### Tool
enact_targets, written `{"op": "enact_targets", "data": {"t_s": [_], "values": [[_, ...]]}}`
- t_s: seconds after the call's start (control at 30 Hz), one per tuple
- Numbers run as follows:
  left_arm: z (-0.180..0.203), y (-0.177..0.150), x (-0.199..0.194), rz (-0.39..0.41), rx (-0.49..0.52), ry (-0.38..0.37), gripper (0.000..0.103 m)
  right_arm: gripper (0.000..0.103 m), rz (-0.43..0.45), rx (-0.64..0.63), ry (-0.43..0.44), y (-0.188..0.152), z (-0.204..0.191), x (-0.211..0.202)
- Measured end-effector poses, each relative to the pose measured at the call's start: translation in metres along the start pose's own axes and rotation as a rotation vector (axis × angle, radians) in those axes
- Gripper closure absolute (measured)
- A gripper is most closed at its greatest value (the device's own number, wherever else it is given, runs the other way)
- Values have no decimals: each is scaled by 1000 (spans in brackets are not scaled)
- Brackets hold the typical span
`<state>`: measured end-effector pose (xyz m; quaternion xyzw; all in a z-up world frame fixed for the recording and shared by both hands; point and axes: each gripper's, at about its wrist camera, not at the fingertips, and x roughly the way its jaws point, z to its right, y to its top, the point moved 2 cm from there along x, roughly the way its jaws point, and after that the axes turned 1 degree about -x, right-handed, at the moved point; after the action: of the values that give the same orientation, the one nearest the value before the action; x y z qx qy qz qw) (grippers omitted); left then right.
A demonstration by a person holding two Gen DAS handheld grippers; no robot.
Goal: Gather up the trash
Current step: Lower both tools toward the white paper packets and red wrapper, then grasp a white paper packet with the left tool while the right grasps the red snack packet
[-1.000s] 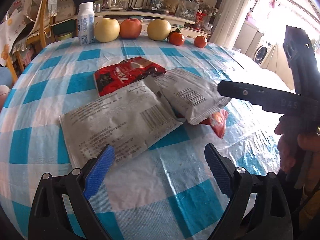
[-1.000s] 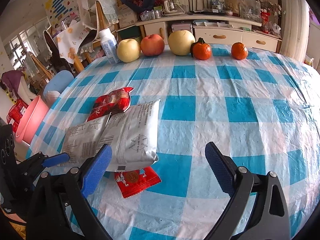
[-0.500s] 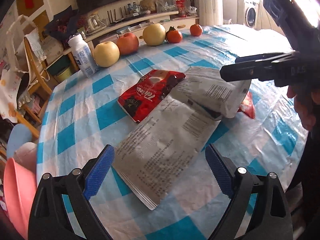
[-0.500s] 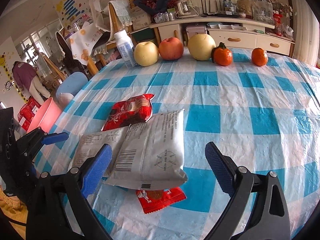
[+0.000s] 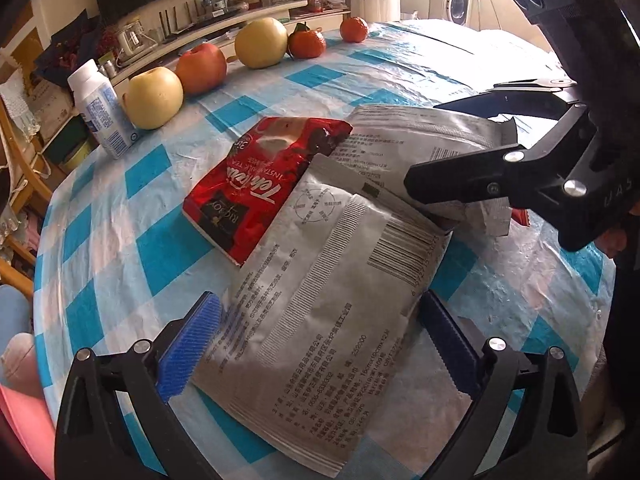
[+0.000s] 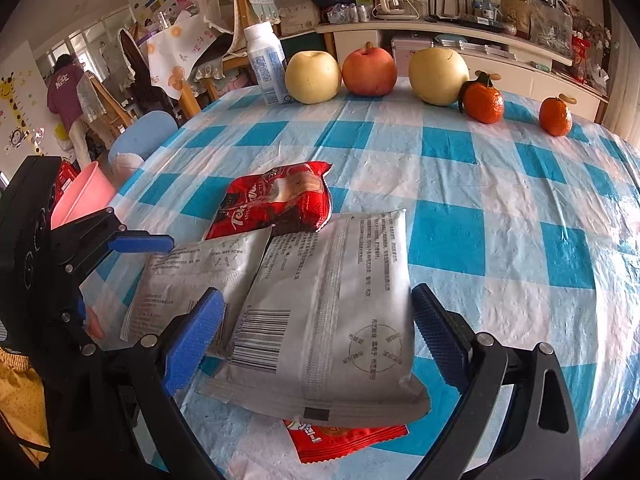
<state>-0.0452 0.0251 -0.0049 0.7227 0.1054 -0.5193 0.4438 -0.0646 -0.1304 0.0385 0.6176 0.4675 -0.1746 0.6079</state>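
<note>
Two flat silver-grey foil packets printed with small black text and barcodes lie overlapping in the middle of the bench. In the left wrist view, the nearer silver packet [image 5: 336,320] fills the lower centre of the frame, and its end sits between the spread jaws of the left gripper [image 5: 320,344], which have just been opening and do not press on it. The second silver packet [image 6: 340,312] lies at lower centre of the right wrist view, partly over the first, with the right gripper [image 6: 316,332] around its near end, jaws spread and blue pads clear of the foil. A red coffee-mix pouch [image 6: 276,200] with white lettering lies just beyond them, its corner tucked under the silver ones. A small red wrapper [image 6: 344,436] pokes out from beneath the second packet at the bottom of that frame. The bench [image 6: 500,208] wears a wrinkled blue-and-white checked cloth. Along its far edge, across the top of the frame, stand a white bottle [image 6: 266,66], two yellow pears, a red apple [image 6: 370,72] and two tangerines. A pink bin [image 6: 82,196] shows at the left edge.
</note>
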Motion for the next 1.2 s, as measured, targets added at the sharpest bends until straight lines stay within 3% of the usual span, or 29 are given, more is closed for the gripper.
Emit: {"op": "enact_targets", "data": {"t_s": [0.4,0.5,0.53,0.63,0.73,1.2], "values": [[3,9,7,47,-41,6,5,7,0,-13,-39,2,0,14],[6,10,6,53,-54,20,7,12,7,-14,-40,2,1,14],[7,10,5,59,-57,25,12,19,11,-13,-50,2,2,14],[17,12,1,85,-34,37,31,21,16,-2,-49,3,5,14],[27,12,-3,103,-15,58,42,23,23,-1,-49,3,6,13],[30,7,-18,142,-54,24,57,25,62,-23,-84,0,10,-3]]}}
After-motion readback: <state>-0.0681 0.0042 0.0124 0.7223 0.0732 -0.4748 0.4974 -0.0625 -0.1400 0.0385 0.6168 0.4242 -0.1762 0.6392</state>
